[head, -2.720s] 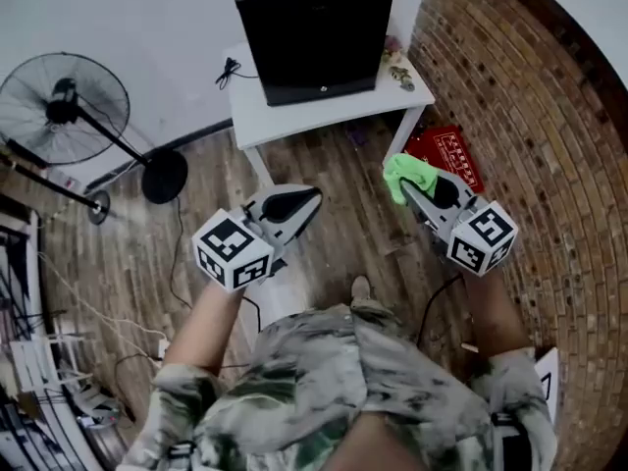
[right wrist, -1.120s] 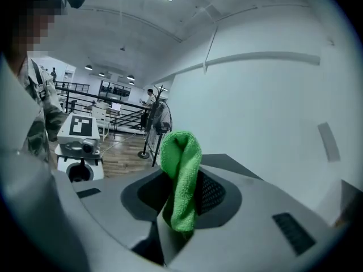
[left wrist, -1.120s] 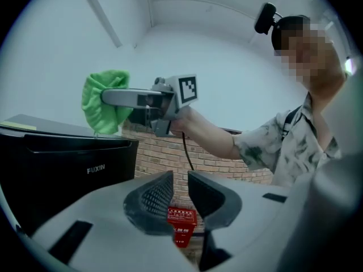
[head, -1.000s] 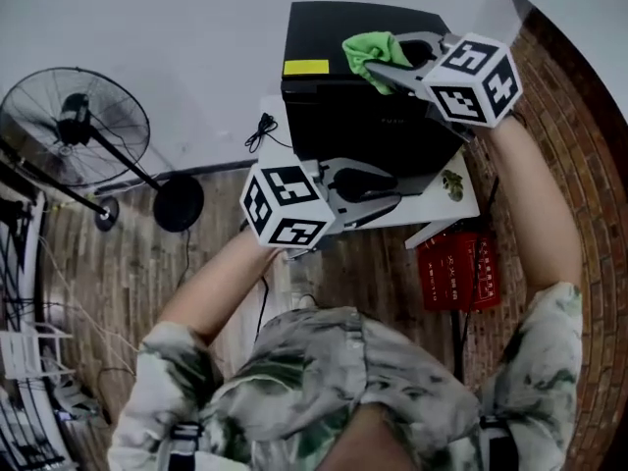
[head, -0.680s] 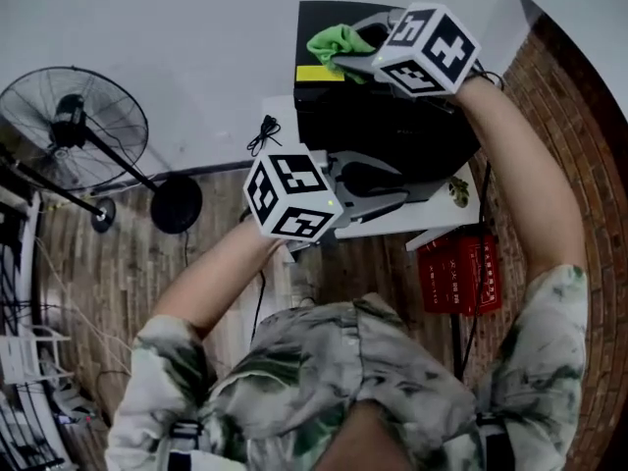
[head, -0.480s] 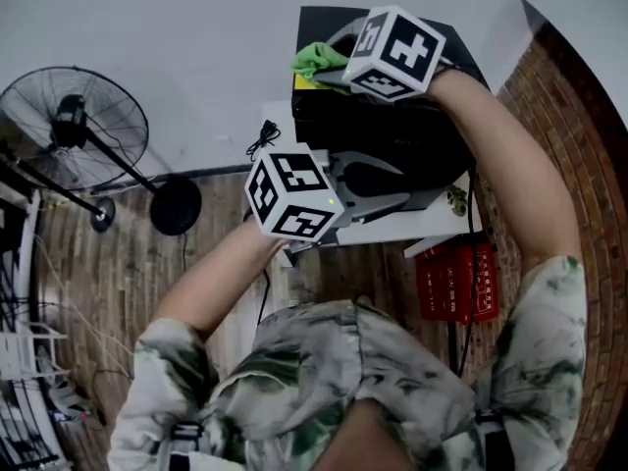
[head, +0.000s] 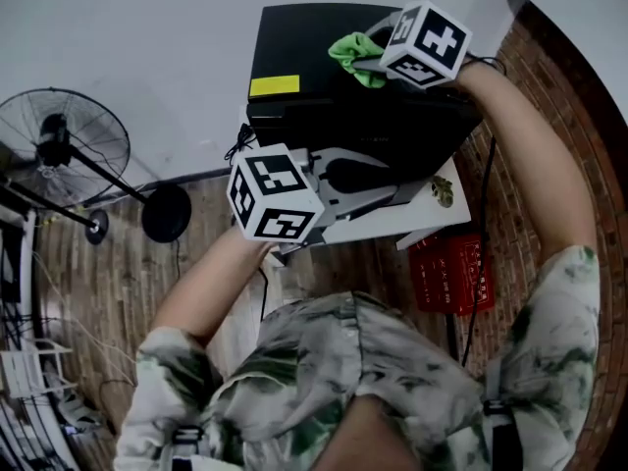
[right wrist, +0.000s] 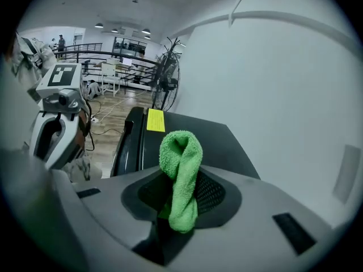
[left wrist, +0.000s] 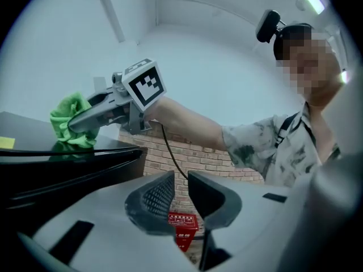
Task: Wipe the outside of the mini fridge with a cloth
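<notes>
The black mini fridge (head: 324,116) stands on a small white table (head: 434,210). My right gripper (head: 361,62) is shut on a bunched green cloth (head: 349,51) and presses it onto the fridge's top, right of the yellow sticker (head: 274,86). In the right gripper view the cloth (right wrist: 180,163) hangs between the pads over the fridge top (right wrist: 193,128). My left gripper (head: 397,192) hovers in front of the fridge door, jaws nearly together with nothing between them. The left gripper view shows its jaws (left wrist: 181,188) beside the fridge (left wrist: 57,169), with the cloth (left wrist: 71,123) above.
A standing fan (head: 69,145) is on the wooden floor at the left. A red crate (head: 446,273) sits under the table's right side, by the brick wall (head: 549,86). A white wall is behind the fridge. Small items lie on the table's right corner (head: 442,192).
The right gripper lifted the cloth from waist height onto the fridge top, slid it left towards the yellow sticker, then back right. The left gripper came up in front of the fridge.
</notes>
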A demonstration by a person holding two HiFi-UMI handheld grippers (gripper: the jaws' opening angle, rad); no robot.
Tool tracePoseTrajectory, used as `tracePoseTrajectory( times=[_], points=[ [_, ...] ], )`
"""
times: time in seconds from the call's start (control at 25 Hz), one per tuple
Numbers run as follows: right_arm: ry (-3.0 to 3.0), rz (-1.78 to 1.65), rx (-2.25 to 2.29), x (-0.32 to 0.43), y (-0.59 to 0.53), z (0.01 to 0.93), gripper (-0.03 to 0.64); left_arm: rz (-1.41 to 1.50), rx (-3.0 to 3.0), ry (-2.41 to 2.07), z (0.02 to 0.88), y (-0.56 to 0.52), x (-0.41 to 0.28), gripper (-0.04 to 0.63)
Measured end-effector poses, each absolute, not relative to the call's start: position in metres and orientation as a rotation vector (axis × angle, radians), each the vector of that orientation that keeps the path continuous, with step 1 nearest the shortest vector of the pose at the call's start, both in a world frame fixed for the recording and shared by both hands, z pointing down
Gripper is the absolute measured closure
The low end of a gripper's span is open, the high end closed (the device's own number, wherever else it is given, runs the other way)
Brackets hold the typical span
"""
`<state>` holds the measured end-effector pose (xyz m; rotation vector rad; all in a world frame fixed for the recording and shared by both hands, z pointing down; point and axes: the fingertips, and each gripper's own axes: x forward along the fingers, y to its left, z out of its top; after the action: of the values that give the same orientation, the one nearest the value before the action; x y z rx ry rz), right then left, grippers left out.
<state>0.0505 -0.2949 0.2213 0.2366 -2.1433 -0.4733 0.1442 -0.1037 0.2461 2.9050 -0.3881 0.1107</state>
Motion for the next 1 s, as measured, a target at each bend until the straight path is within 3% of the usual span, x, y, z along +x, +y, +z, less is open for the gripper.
tracePoseTrajectory(
  times=[0.6,0.8,1.0],
  points=[
    [-2.004,-0.381,0.500,0.209,-0.387,0.224,0.497,0.116,2.922,-0.337,0.248,-0.131,0.194,0.518],
    [-2.064,-0.410,0.491,0.186,-0.390,0.201,0.497,0.115,2.923,-0.343,0.247,-0.135,0.197,0.518],
    [-2.125,-0.530,0.363,0.103,-0.369,0.183,0.497,0.124,2.919,-0.394,0.246,-0.137,0.189,0.518]
  ],
)
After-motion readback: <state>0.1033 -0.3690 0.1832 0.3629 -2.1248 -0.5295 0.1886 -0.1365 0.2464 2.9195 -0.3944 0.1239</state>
